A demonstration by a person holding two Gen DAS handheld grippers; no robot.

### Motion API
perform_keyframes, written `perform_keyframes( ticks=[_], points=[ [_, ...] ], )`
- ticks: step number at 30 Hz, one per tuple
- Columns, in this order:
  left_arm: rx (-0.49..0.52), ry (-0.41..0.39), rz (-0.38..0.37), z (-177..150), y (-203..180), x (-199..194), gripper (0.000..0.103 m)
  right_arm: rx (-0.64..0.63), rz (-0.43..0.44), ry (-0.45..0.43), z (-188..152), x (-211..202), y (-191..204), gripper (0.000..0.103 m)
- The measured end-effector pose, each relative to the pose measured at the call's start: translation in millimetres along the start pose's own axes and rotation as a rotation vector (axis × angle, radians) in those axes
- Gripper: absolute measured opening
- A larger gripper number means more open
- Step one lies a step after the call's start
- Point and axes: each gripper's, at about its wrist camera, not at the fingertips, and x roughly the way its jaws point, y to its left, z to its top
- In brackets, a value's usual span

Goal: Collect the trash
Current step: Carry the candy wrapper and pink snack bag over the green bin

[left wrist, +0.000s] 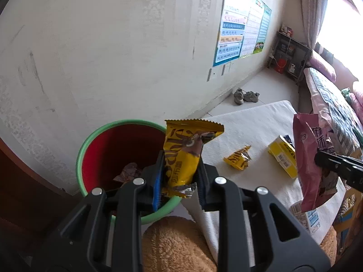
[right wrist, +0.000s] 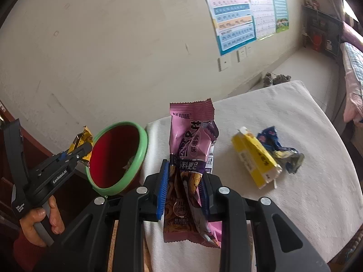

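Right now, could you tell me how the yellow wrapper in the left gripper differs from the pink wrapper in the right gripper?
The yellow wrapper is shorter than the pink wrapper. The yellow wrapper is held by the left gripper over the red bin, whereas the pink wrapper is held by the right gripper over the white tabletop. Both are upright, crumpled snack packets pinched between closed fingers.

Black plastic left gripper [left wrist: 179, 176] and right gripper [right wrist: 186, 188] are fitted with blue pads [right wrist: 163, 188] and silver screws [right wrist: 141, 190].
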Motion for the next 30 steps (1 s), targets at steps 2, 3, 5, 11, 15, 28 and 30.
perform_keyframes(
  ticks=[2, 3, 5, 11, 15, 28, 30],
  points=[
    [-0.009, -0.001, 0.008, 0.1, 7.6, 0.3, 0.024, -0.015, 0.009, 0.006, 3.0, 5.6, 8.7, 0.024],
    [-0.013, -0.001, 0.012, 1.0, 9.6, 0.6, 0.024, -0.021, 0.015, 0.009, 4.3, 7.9, 12.8, 0.024],
    [-0.022, -0.001, 0.022, 0.9, 15.6, 1.4, 0.024, -0.031, 0.025, 0.013, 6.6, 12.4, 20.6, 0.024],
    [-0.048, 0.009, 0.05, -2.9, 35.5, 4.8, 0.024, -0.064, 0.047, 0.033, 13.7, 27.1, 41.4, 0.024],
    [-0.062, 0.019, 0.072, -7.0, 48.9, 8.9, 0.024, -0.061, 0.069, 0.05, 18.9, 39.4, 50.7, 0.024],
    [-0.122, 0.102, 0.096, -19.9, 87.5, 47.9, 0.024, -0.104, 0.139, 0.105, 34.5, 89.0, 97.6, 0.025],
    [-0.127, 0.127, 0.096, -23.4, 93.1, 57.7, 0.024, -0.11, 0.153, 0.134, 34.4, 101.6, 107.5, 0.025]
  ],
)
